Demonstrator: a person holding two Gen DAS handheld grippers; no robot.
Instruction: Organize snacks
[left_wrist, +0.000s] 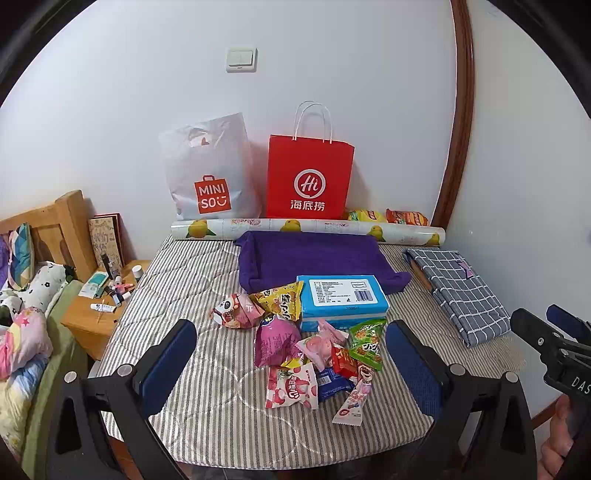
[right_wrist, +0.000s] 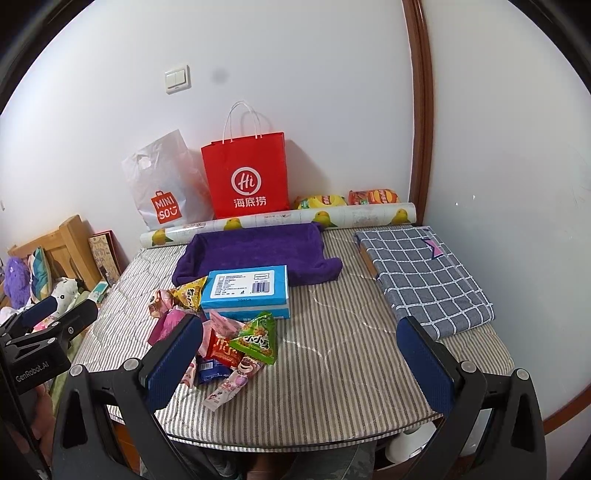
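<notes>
Left jaws: the left gripper (left_wrist: 291, 354) stands wide apart and holds nothing; it hangs above the snack pile (left_wrist: 314, 350).
Right jaws: the right gripper (right_wrist: 299, 354) is likewise spread wide and empty, over bare striped cloth just right of the pile.
Snacks: small packets lie in a loose heap near the front middle of the table, among them a green triangular packet (right_wrist: 258, 338) and a pink packet (left_wrist: 291, 386); they overlap one another.
Box: a blue box (left_wrist: 341, 301) sits at the back of the heap, touching several packets.
Tray: a purple cloth tray (left_wrist: 314, 258) lies just behind the box and looks empty.
Progress: nothing appears sorted yet; the whole heap is left to do, and I judge the tray or the bags the likely place for it.
Bags: a red paper bag (left_wrist: 308, 177) and a white plastic bag (left_wrist: 210, 173) stand against the wall, two chip bags (right_wrist: 351, 199) beside them.
Surface: a table under a striped quilted cover (right_wrist: 351, 314), with a folded checked cloth (right_wrist: 424, 273) at the right and a rolled printed sheet (left_wrist: 306, 227) along the back.
Room: white wall with a light switch (left_wrist: 242, 59); a bed and a cluttered nightstand (left_wrist: 99, 306) at left.
</notes>
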